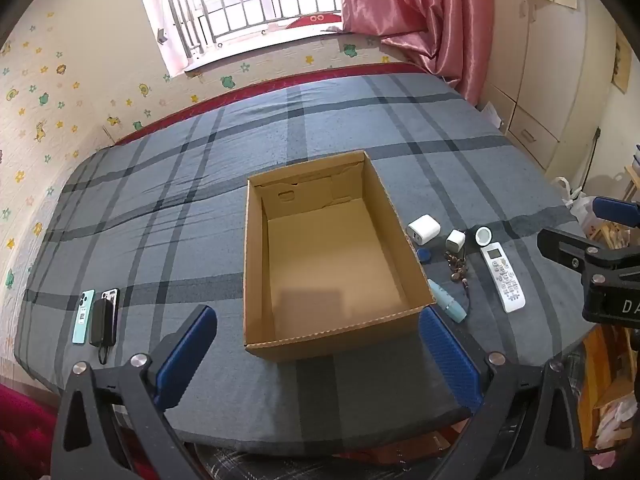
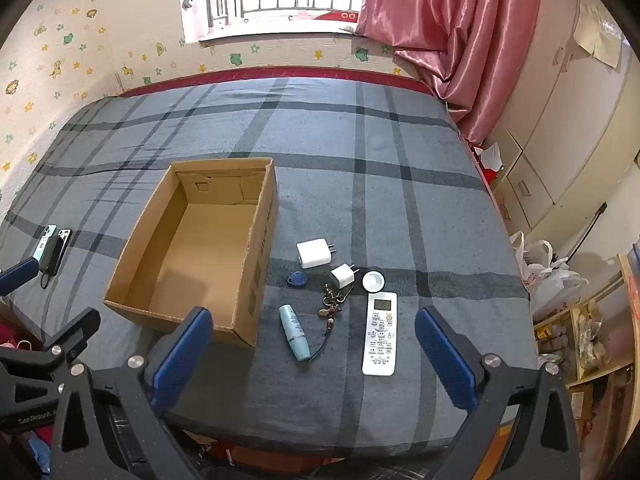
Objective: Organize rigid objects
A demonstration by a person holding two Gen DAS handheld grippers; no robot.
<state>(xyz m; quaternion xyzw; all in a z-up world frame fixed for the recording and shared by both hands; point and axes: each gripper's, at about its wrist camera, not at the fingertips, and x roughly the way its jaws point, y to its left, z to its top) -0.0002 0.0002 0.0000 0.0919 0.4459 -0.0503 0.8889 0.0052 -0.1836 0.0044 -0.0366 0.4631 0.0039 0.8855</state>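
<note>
An empty open cardboard box sits on the grey plaid bed. Right of it lie two white chargers, a blue tag, a keychain, a light-blue tube, a white round lid and a white remote. Left of the box lie two phones and a black power bank. My left gripper is open above the box's near edge. My right gripper is open above the bed's near edge, before the tube and remote.
The bed has a window wall behind it and a stickered wall on the left. A pink curtain and cabinets stand on the right, with plastic bags and shelves beside the bed.
</note>
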